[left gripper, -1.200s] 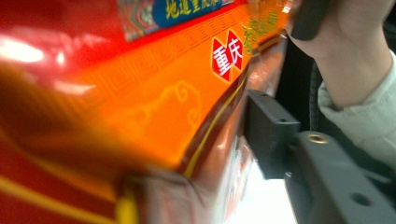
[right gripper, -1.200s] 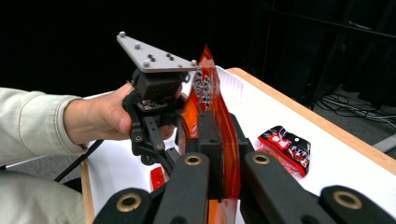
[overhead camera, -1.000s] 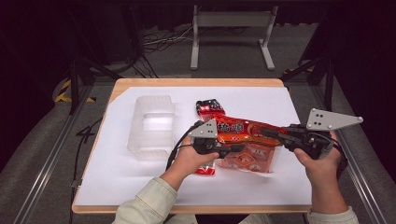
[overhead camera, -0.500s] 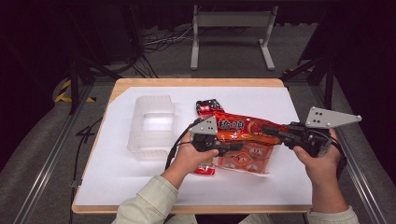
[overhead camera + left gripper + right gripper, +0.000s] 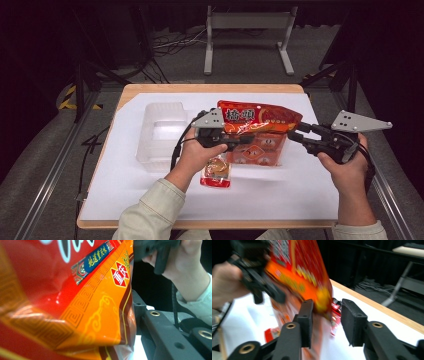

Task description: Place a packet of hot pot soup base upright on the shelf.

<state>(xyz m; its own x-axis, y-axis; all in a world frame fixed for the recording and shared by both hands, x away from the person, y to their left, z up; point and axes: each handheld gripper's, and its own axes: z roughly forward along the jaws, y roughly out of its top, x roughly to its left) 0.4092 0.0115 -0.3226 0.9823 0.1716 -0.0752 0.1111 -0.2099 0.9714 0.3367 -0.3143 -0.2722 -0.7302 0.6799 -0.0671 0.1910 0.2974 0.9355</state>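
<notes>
left gripper (image 5: 239, 141) grips the red snack bag's (image 5: 257, 117) left end, holding it above the table (image 5: 300, 185), long axis crosswise; right gripper (image 5: 294, 135) stands open around its right corner.

- The high view looks forward and down from above the person's side; the table (image 5: 295, 195) fills the middle of the frame, forearms entering at the bottom.
- The left gripper view sits right against the red-orange snack bag (image 5: 75, 297), with the other hand at upper right.
- The right gripper view looks along its black tongs (image 5: 325, 320) across the table, sharing that bag at upper left.
</notes>
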